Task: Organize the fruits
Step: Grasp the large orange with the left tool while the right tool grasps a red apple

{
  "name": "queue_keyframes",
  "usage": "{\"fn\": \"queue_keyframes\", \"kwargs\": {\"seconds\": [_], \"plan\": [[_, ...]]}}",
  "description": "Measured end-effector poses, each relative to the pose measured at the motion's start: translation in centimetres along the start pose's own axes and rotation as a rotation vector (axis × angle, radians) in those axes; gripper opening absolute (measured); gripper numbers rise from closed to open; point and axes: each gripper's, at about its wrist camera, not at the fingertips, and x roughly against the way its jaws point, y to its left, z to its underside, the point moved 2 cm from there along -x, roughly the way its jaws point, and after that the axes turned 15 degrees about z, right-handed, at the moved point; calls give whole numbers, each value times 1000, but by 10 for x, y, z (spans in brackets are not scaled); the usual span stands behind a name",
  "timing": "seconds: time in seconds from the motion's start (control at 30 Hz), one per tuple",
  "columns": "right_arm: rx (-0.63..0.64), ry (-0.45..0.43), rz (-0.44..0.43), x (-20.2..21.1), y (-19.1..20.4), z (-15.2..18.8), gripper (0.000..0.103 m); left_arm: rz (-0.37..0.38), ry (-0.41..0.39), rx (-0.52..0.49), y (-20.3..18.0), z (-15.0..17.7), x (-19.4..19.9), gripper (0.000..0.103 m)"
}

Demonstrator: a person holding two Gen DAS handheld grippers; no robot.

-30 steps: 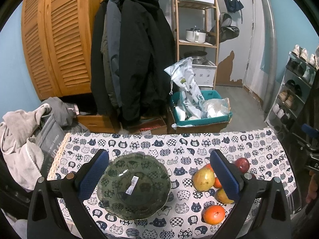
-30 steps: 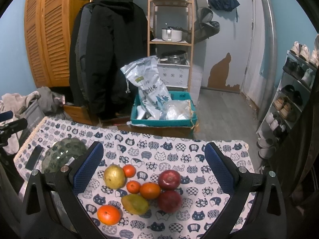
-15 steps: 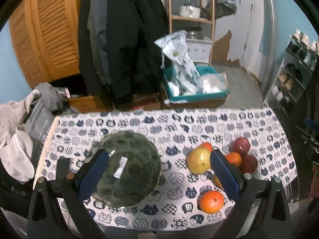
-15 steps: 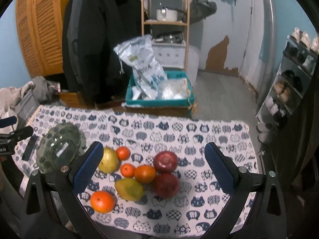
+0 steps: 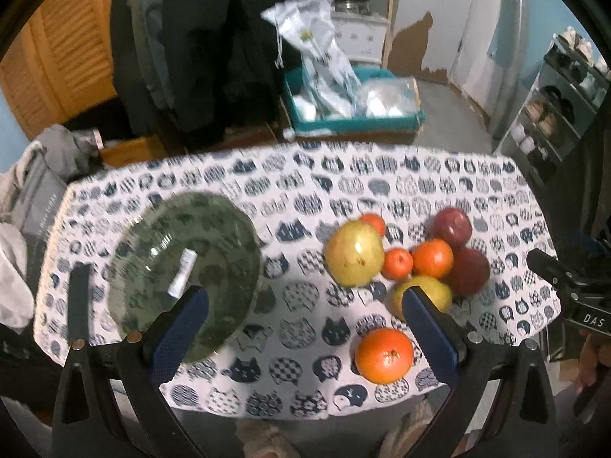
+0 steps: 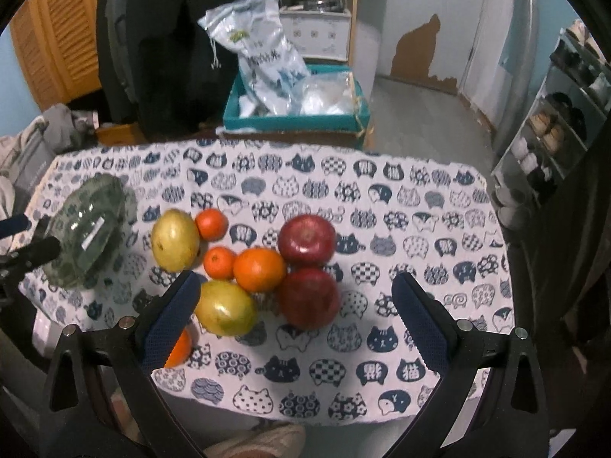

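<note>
Eight fruits (image 6: 259,269) cluster beside green glass bowl (image 5: 183,271); phone (image 5: 79,301) flanks it.

Both wrist cameras look steeply down from above the near edge of the cat-print tablecloth (image 5: 382,175). The left view sits over its bowl end, the right over its fruit end; both share the cloth.

Fruit cluster (image 6: 263,267) packed tight, no gaps btwn pieces. Table (image 6: 439,229) right side open; glass bowl (image 6: 86,229) blocks left edge.
</note>
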Motion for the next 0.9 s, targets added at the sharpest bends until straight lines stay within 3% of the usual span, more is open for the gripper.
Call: {"fn": "queue_keyframes", "kwargs": {"seconds": [0.5,0.9], "plan": [[22,203,22,-63,-2,52,100,60,186,57,-12,41,-70,102],[-6,256,14,-82,-10,60,100,63,303,-4,-37,69,-116,98]]}}
